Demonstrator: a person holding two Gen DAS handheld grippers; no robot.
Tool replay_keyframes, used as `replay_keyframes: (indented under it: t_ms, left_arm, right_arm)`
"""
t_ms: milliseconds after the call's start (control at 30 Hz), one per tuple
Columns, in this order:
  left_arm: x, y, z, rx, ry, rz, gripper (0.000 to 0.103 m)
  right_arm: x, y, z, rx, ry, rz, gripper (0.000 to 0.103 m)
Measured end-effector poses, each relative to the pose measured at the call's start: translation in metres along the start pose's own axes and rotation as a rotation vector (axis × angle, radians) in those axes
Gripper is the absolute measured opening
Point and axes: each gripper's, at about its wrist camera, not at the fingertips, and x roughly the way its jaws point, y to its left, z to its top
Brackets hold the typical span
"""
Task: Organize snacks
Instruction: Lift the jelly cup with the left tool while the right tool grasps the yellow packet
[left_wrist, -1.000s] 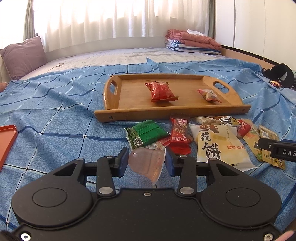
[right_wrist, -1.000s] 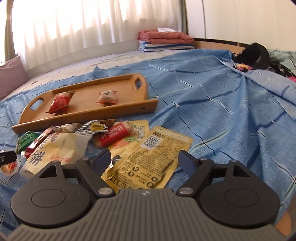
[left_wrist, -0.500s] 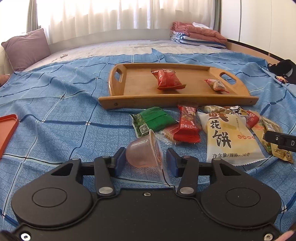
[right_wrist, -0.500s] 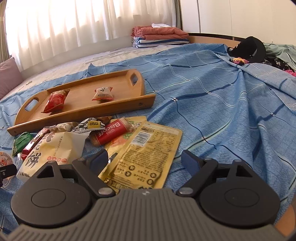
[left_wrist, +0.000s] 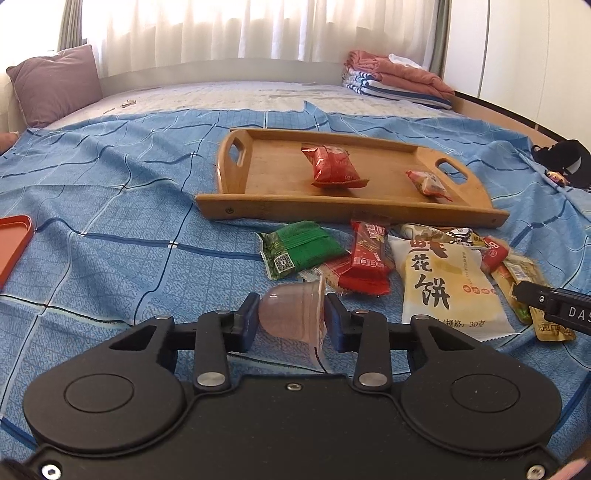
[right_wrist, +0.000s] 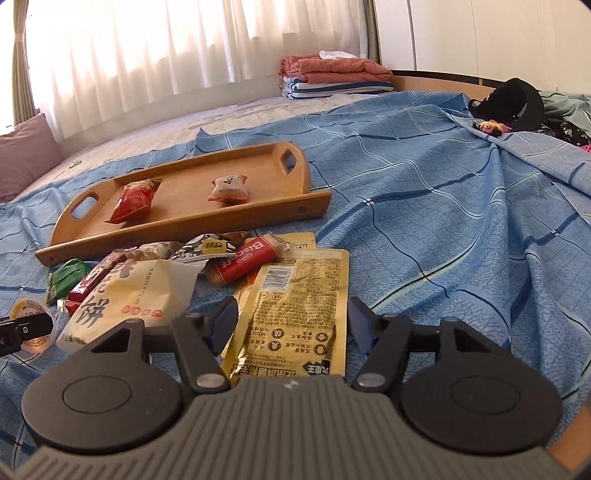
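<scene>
- The orange tray (left_wrist: 13, 242) is cut off by the left edge of the left view, so only one corner shows.
- The right tool (left_wrist: 554, 312) shows in that view only as a black tip poking in from the right edge.
- The small jelly cup (left_wrist: 291, 315) sits between the left tool's (left_wrist: 291, 319) fingers, and the tool's black body hides its bottom part.
- The gold packet (right_wrist: 295, 314) lies between the right tool's fingers, and its near end is hidden under the tool's grey body.
- The brown and black-and-white packs (right_wrist: 184, 247) are half buried under other snacks, and their words are too small to read.
- The black thing (right_wrist: 513, 105) on the far bed is too far away to tell what it is.
</scene>
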Motion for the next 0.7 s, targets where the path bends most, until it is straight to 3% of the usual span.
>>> replay_keyframes:
  t_ms: [500,533,567,700]
  left_arm:
    - [-0.019,-0.002,0.012,0.023,-0.063,0.007,0.034]
    - [-0.02,-0.002,0.015,0.025,-0.068,0.005,0.034]
    - [-0.02,-0.002,0.019,0.028,-0.072,0.002,0.034]
    - [-0.021,-0.001,0.035,0.022,-0.092,-0.015,0.034]
  right_arm:
    - [-0.019,0.009,0.016,-0.047,-0.064,0.049,0.065]
    - [-0.018,0.009,0.018,-0.051,-0.066,0.047,0.046]
    - [-0.016,0.01,0.022,-0.057,-0.053,0.038,0.013]
    - [-0.001,0.01,0.035,-0.062,0.024,0.024,0.02]
